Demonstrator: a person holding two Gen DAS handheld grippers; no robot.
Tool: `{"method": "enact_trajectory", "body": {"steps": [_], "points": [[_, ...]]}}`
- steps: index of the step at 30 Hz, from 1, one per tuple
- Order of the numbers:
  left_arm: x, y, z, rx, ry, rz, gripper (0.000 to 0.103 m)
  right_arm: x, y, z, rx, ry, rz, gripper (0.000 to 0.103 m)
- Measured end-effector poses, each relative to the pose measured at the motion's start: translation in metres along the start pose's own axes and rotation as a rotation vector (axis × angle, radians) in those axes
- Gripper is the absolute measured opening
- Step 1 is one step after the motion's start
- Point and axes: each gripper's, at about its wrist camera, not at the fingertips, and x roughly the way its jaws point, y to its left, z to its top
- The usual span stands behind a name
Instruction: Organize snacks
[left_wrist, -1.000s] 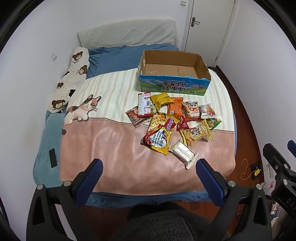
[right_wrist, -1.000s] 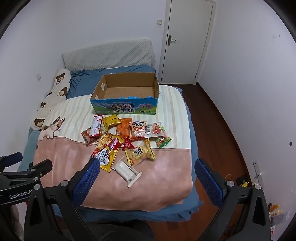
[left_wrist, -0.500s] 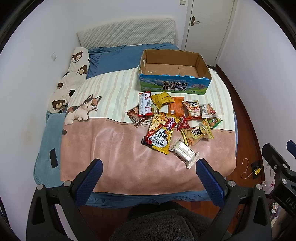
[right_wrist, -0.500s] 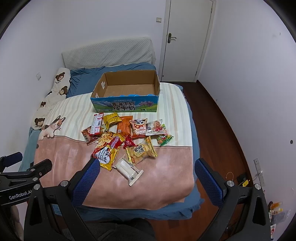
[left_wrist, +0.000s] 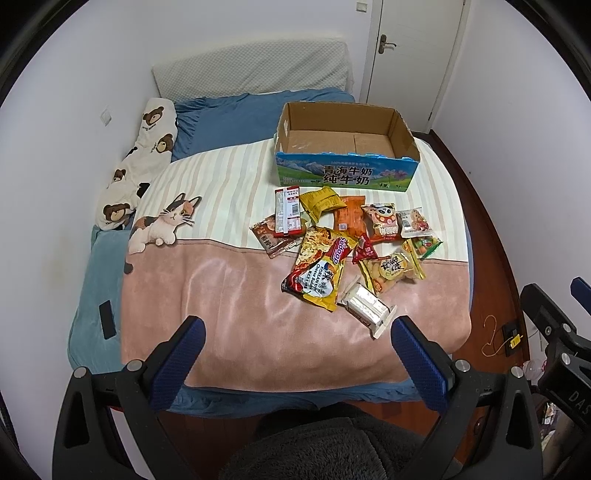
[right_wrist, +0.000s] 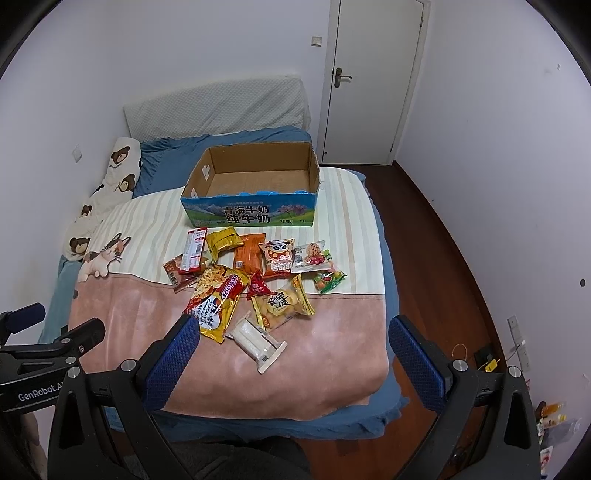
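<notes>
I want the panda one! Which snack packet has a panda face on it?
The orange-red packet in the back row, between the plain orange packet and the clear cookie packet. Only it shows a panda.

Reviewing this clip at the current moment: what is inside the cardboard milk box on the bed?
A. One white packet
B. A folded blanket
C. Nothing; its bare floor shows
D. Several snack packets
C. The cardboard milk box shows only its bare brown floor, while the snack packets all lie on the blanket in front of it, and both the left gripper and right gripper are open and hold nothing.
</notes>
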Motion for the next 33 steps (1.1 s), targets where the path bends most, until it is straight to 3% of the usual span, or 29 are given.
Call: {"method": "enact_trajectory", "body": {"steps": [33], "points": [[-0.013,-0.013,-0.001,0.024,-0.036,-0.009,0.103,-0.013,-0.011,0.002,0.015,-0.023,0.012,0.103]]}}
